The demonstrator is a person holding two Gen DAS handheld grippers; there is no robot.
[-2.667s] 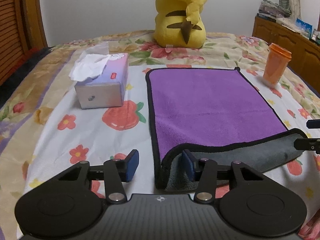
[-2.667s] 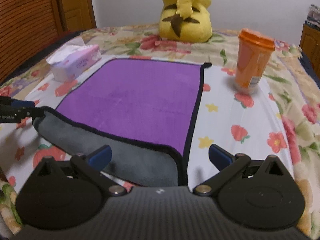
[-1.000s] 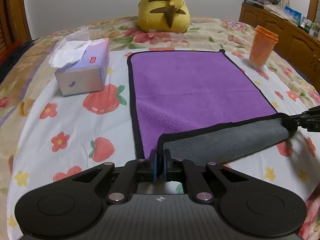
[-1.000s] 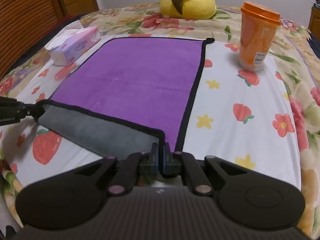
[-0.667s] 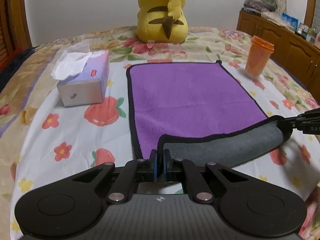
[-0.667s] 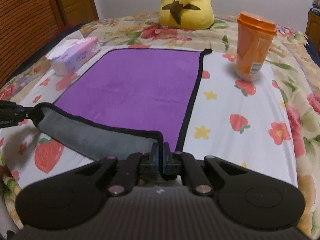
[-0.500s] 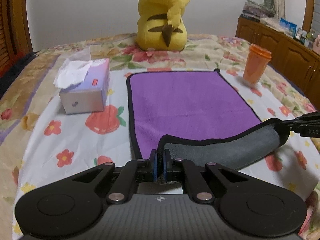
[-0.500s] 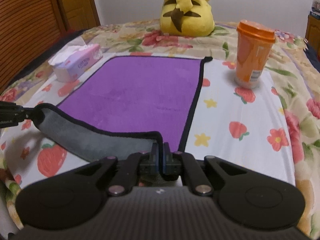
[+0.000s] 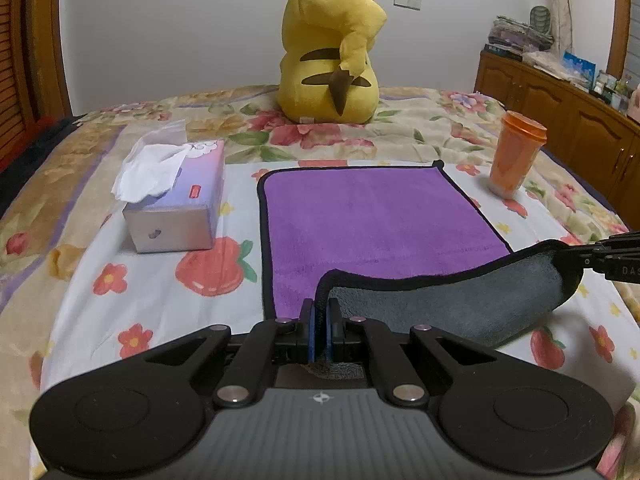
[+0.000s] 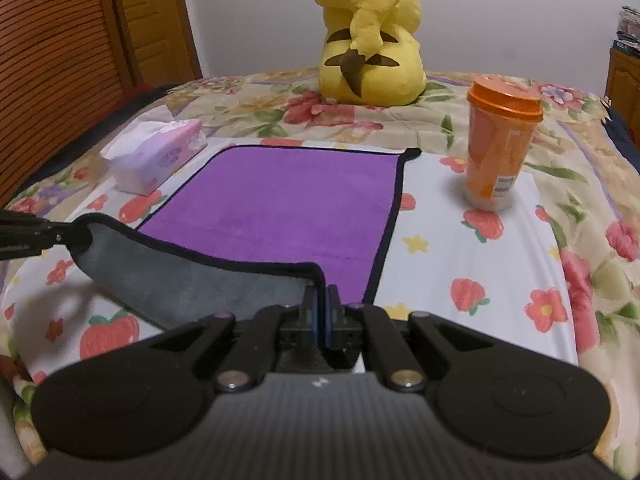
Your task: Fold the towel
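Pinching the near-left corner of the towel (image 9: 376, 216) with the left gripper (image 9: 319, 330), pads pressed together on the black hem, and pinching the near-right corner with the right gripper (image 10: 320, 316) in the same way. Holding the near edge lifted off the bed (image 9: 168, 292) so that the grey underside is showing and sagging between the two grips, probably for carrying it over toward the far edge as a first fold. Lying flat and purple for the rest, in the middle of the bed, far edge toward the plush toy (image 9: 332, 52) at the far side. Standing clear of the fold path: tissue box (image 9: 172, 200) just beside the towel's left edge, orange cup (image 10: 500, 148) off its far-right corner. Hiding the pinched corners themselves behind the pads and gripper bodies, so not possible to tell how much cloth is being gripped. Cutting off the other gripper's body at the frame edge in each view.
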